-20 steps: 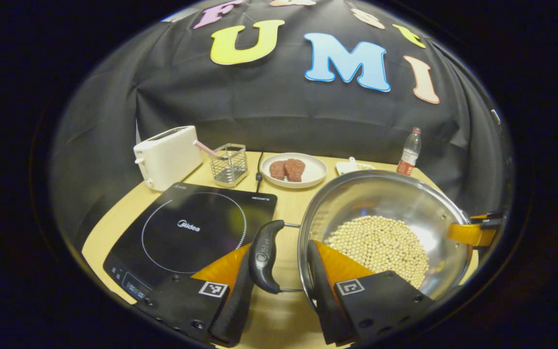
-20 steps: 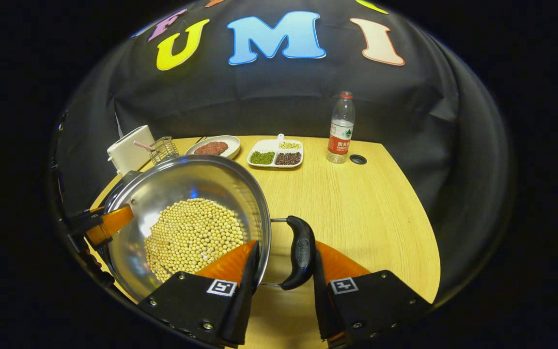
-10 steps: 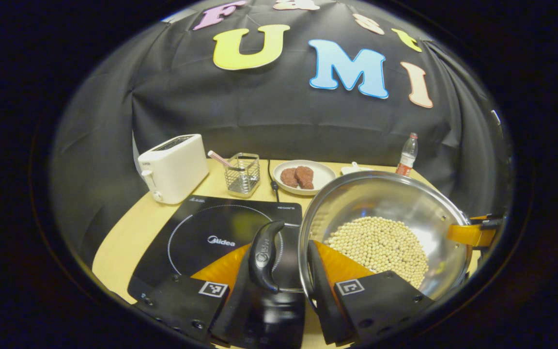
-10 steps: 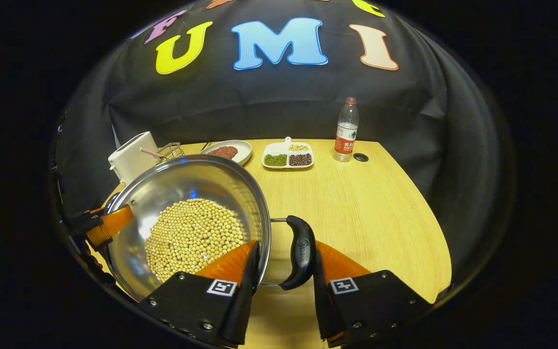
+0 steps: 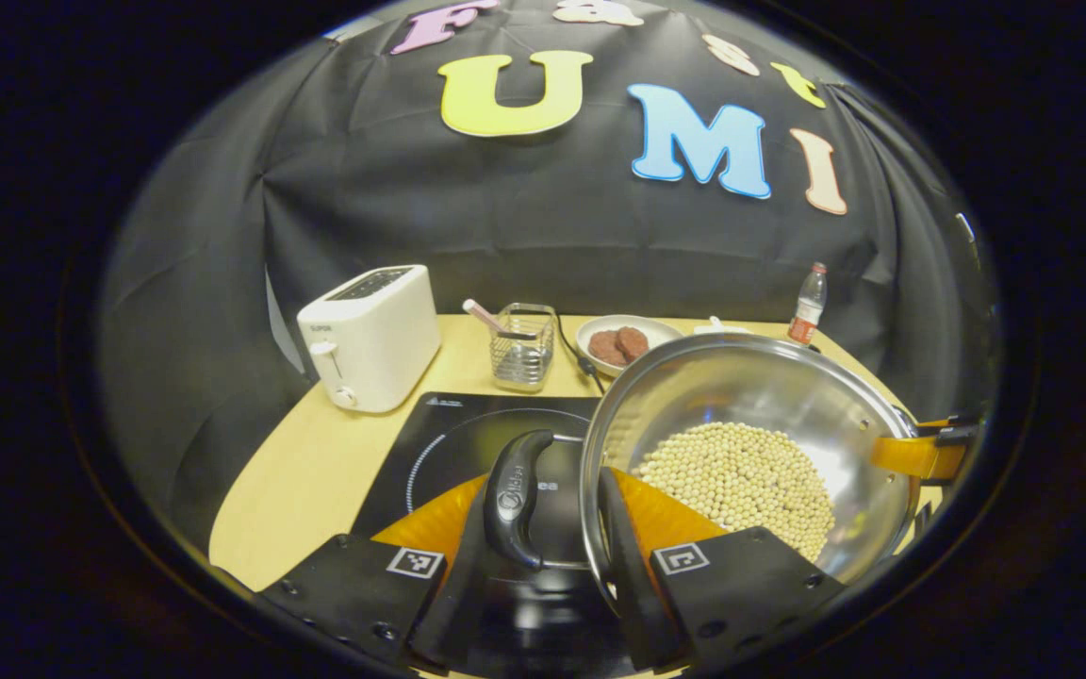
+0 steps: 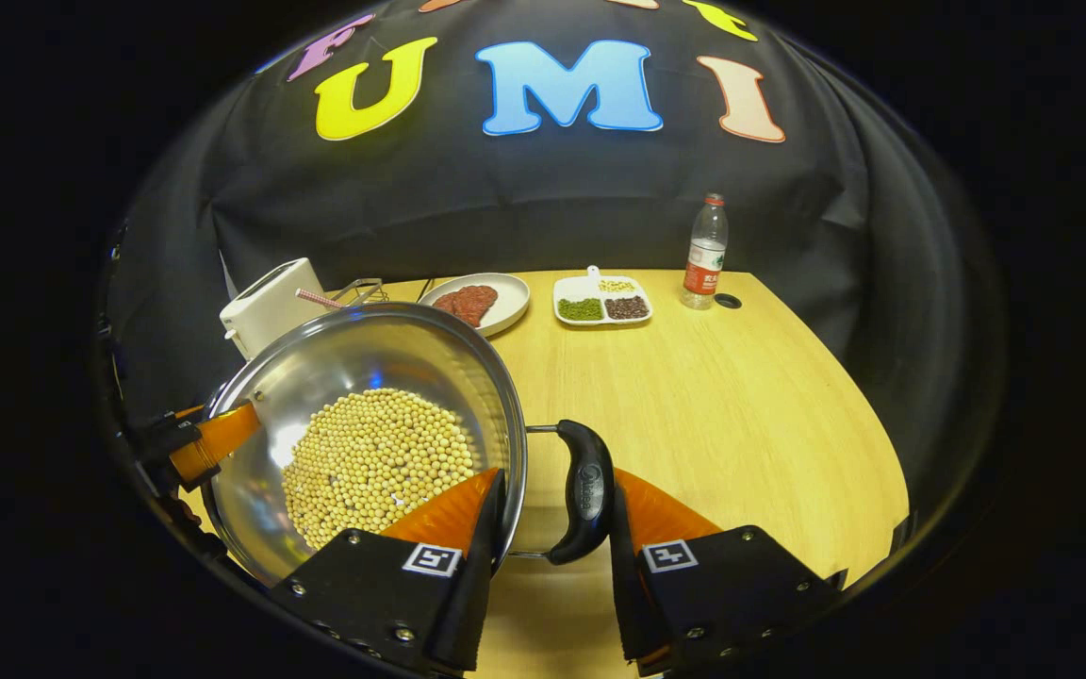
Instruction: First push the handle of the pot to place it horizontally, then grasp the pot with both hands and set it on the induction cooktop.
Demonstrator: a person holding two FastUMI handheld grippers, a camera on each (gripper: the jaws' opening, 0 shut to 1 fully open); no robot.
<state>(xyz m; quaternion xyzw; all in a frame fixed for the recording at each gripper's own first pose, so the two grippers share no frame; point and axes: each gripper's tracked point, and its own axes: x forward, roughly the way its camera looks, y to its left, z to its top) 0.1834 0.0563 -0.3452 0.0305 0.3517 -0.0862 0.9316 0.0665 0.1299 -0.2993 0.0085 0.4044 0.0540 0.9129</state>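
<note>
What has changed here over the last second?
The pot of beans, carried by both grippers, has travelled toward the induction cooktop; its left handle now hangs above the glass. Both grips on the handles stayed as they were, and nothing else on the table moved.

The wooden table [image 6: 713, 405] carries a row of things along its far edge — a white toaster [image 5: 371, 336] near the far left corner, a wire basket [image 5: 522, 346] beside it, a plate of meat [image 6: 477, 302], a 3-part dish of beans [image 6: 602, 300] and a water bottle [image 6: 705, 252] toward the far right corner. The black induction cooktop [image 5: 453, 443] lies flat near the table's left edge, just in front of the toaster and basket.
</note>
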